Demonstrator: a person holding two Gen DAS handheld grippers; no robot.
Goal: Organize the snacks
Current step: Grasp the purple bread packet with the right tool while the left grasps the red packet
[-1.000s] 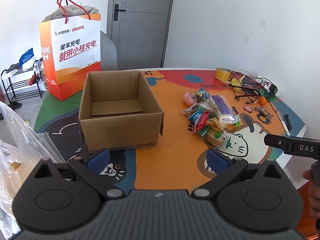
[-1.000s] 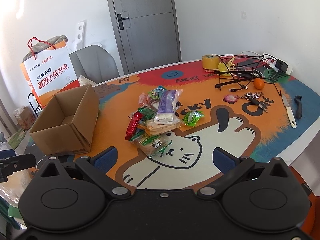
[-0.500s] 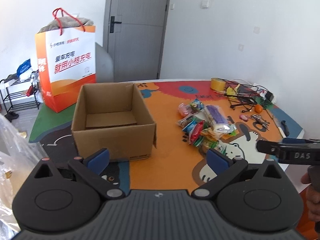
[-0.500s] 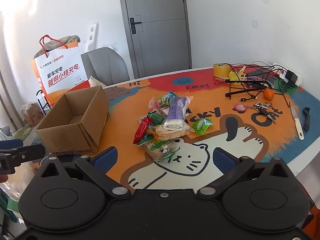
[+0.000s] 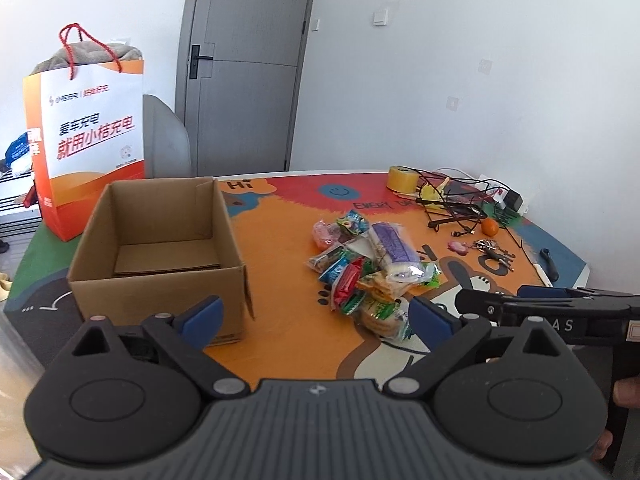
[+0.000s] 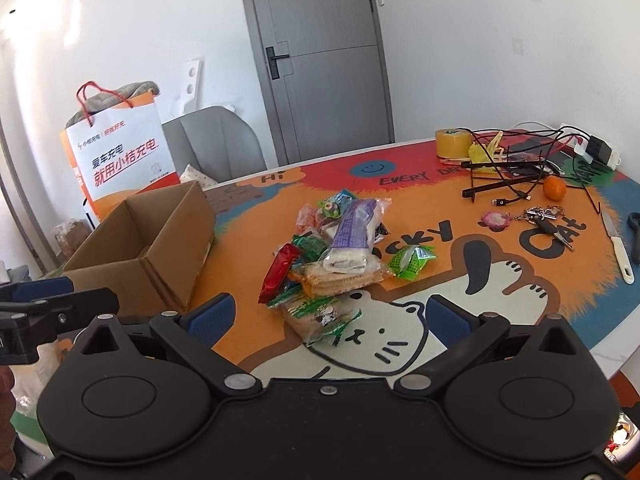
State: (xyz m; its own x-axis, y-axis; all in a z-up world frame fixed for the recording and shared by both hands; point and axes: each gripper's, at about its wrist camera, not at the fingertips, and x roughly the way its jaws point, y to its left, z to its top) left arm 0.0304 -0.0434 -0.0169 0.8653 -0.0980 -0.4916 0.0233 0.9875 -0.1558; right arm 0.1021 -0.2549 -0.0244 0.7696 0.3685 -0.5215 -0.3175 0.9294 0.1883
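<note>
While both grippers hang above the near edge of the table, neither holds anything: the right gripper (image 6: 328,316) has its blue pads spread wide, and the left gripper (image 5: 316,320) is just as wide.

Straight ahead of the right gripper, just past its fingertips, lies the snack pile (image 6: 340,252), a loose heap of wrapped packets on the orange part of the table mat (image 6: 460,280). The nearest packet, a clear biscuit pack with green print (image 6: 320,318), sits almost between the pads. On top of the heap a long purple-labelled packet (image 6: 352,236) runs away from the gripper toward the door, so its long axis lies roughly along the fingers, not across them. A red wrapper (image 6: 278,268) leans on the pile's left side and a small green packet (image 6: 412,260) lies just to its right.

From the left gripper the pile (image 5: 368,272) lies ahead and to the right, so I judge the right hand the nearer one for a first pick.

Left of the pile, well apart from it, stands the cardboard box (image 5: 160,248), open-topped and holding no snacks; only a loose cardboard sheet lies on its floor. All the snacks are yet to be moved.
</note>
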